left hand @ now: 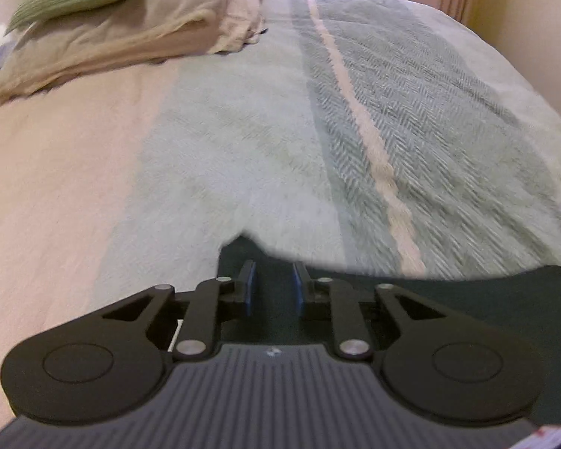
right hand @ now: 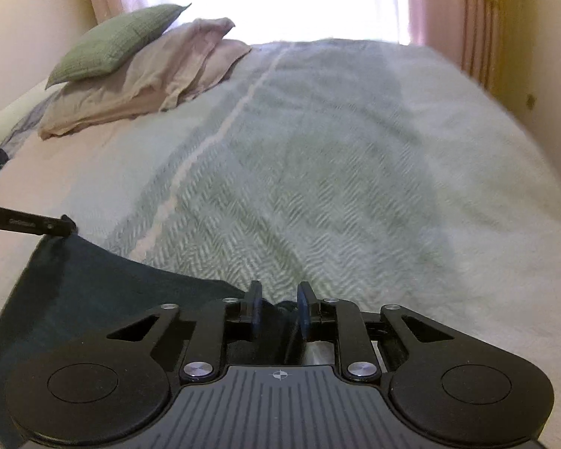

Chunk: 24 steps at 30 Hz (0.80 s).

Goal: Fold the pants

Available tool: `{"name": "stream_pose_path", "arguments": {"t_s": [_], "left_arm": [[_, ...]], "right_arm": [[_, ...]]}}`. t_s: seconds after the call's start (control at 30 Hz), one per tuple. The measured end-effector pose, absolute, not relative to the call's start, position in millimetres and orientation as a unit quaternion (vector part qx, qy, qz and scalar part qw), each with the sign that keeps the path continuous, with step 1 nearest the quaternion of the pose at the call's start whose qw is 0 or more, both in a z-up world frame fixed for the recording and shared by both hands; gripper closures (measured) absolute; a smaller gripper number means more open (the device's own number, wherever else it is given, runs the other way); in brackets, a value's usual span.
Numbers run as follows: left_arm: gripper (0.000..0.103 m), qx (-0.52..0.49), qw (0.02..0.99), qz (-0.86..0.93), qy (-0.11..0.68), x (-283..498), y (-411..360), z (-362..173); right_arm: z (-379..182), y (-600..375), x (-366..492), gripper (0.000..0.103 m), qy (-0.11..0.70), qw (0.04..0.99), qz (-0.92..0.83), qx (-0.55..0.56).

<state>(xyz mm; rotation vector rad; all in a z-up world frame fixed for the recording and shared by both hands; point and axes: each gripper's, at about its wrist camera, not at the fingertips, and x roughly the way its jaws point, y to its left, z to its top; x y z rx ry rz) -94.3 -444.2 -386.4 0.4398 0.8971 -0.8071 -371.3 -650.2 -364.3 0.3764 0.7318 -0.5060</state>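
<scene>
While my left gripper (left hand: 273, 284) pinches one edge of the dark pants (left hand: 467, 299) and my right gripper (right hand: 280, 312) pinches the other, the cloth spans between them over the bedspread (right hand: 318, 187). Uneven travel could skew the fold; either pinch may slip.

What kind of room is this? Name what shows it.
Most likely a bedroom: a bed under a striped blanket, stacked pillows at its head, and a curtained window behind. Dark pants lie on the bed.
</scene>
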Motion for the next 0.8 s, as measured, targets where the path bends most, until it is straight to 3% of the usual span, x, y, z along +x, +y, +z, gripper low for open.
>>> {"name": "stream_pose_path", "arguments": {"t_s": [0.2,0.4,0.5,0.53,0.57,0.63,0.8], "left_arm": [[0.084,0.227,0.782,-0.355,0.459,-171,-363,-353],[0.079,0.239,0.742,-0.306,0.547,-211,-337,-388],[0.072,0.245,0.743,-0.287,0.552,-213,-342,-372],[0.065,0.245,0.745,-0.284,0.552,-215,-343,-365],[0.063,0.247,0.744,-0.285,0.552,-216,-343,-358],[0.058,0.259,0.741,-0.29,0.547,-220,-345,-346],[0.053,0.283,0.732,-0.305,0.54,-230,-339,-327]], "right_arm": [[-321,-573,-422,0.087,0.384,0.884,-0.179,0.2],[-366,-533,-412,0.087,0.472,0.847,-0.174,0.173],[-354,-539,-411,0.085,0.47,0.836,-0.194,0.206],[-344,-538,-413,0.077,0.462,0.836,-0.199,0.218],[-336,-535,-415,0.059,0.459,0.836,-0.202,0.223],[-323,-529,-417,0.038,0.455,0.836,-0.208,0.227],[-313,-501,-424,0.037,0.458,0.821,-0.229,0.254]]}}
